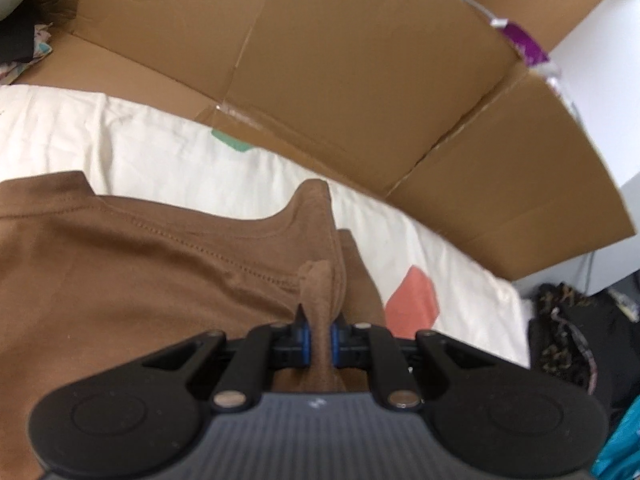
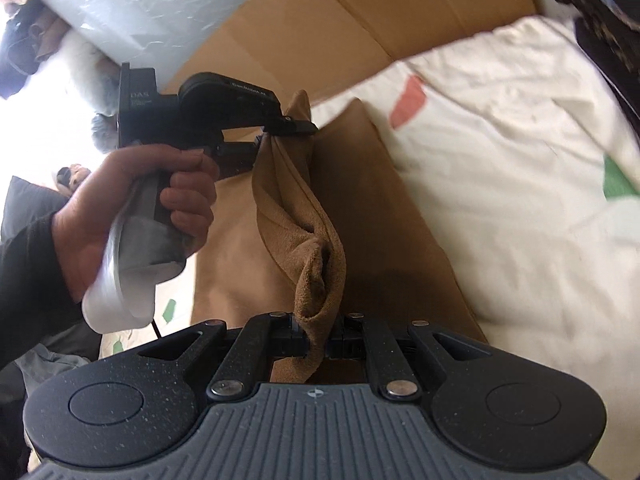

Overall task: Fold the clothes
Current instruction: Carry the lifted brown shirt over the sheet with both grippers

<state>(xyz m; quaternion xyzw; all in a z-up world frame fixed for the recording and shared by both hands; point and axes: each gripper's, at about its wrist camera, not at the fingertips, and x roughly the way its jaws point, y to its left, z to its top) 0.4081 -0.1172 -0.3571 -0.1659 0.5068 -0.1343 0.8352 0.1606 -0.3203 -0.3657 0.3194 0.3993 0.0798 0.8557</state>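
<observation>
Bed cover (image 1: 168,152): cream-white, rumpled, spread under everything; printed with a salmon patch (image 1: 414,300) at the right and a small green patch (image 1: 230,140) at its far edge.
Cardboard (image 1: 340,60): big flattened brown sheet with fold creases, standing along the far side of the bed.
Dark heap (image 1: 576,344): black patterned stuff off the bed's right edge.
Purple item (image 1: 524,42): far right, behind the cardboard, blurred.
Teal item (image 1: 622,440): near right corner, cut off.
</observation>
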